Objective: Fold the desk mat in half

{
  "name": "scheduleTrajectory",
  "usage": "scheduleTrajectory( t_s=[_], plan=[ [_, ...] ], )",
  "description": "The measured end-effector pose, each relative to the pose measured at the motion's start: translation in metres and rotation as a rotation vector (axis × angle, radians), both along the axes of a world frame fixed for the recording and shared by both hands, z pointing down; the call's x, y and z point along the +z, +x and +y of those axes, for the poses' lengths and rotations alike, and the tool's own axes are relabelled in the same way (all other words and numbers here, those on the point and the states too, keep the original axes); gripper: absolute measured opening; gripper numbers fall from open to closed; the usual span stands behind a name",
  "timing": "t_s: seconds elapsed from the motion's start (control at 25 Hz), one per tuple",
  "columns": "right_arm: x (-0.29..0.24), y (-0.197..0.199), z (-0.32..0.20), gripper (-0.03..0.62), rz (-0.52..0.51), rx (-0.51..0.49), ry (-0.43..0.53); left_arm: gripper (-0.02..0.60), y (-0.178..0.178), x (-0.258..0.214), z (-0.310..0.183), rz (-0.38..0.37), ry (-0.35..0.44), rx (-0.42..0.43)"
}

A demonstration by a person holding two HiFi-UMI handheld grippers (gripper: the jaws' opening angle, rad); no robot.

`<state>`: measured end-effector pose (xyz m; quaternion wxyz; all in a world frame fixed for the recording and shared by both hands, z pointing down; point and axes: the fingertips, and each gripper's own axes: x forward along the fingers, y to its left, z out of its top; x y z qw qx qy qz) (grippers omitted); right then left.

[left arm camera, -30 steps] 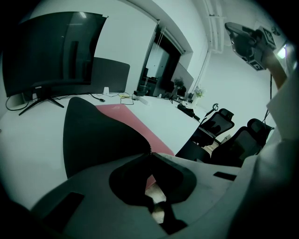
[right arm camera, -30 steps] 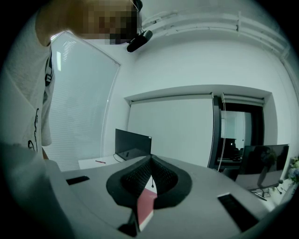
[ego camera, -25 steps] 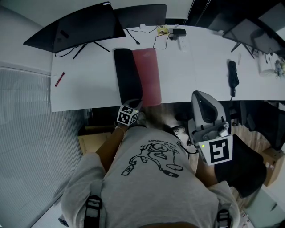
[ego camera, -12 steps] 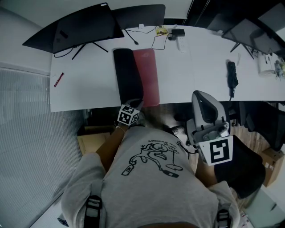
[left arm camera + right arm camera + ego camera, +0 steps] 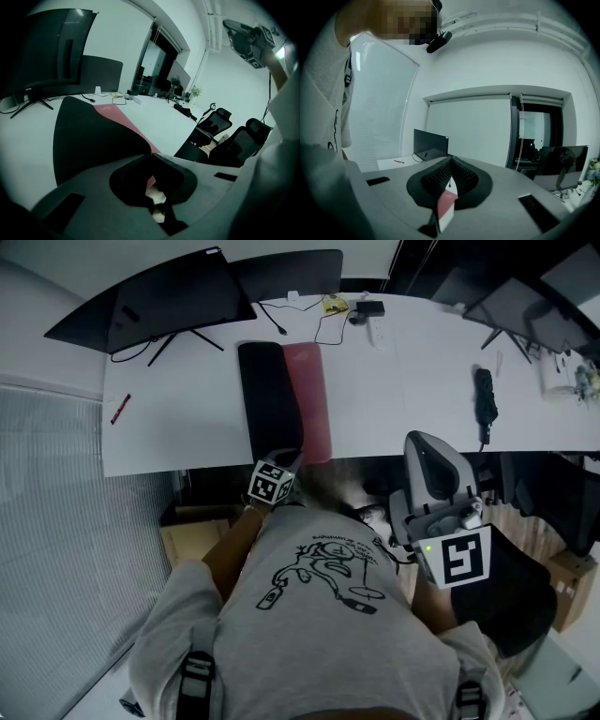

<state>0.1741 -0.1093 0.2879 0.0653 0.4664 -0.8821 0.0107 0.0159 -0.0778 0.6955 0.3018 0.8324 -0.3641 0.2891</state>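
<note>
the desk mat [image 5: 269, 399] is black on one face and dusty pink on the other. the desk [image 5: 178, 437] is white, the monitors [image 5: 173, 301] black, the pen [image 5: 121, 409] red. the shirt [image 5: 328, 643] is grey with a black line drawing. the left gripper [image 5: 151, 151] and right gripper [image 5: 451, 158] are grey, each with a white cube bearing black square markers.

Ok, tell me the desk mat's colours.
The desk mat is black on one face, red on the other; best in head view.

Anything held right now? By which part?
The left gripper is clamped on the desk mat, by its near edge. The right gripper, jaws together, holds nothing.
</note>
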Motion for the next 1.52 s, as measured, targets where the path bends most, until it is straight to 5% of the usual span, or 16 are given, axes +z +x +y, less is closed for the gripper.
scheduleTrajectory(
  t_s=[1.52],
  plan=[
    [-0.003,0.015,0.0,0.008,0.008,-0.019,-0.003,0.031,0.051,0.003,-0.002,0.003,-0.005,0.092]
  ],
)
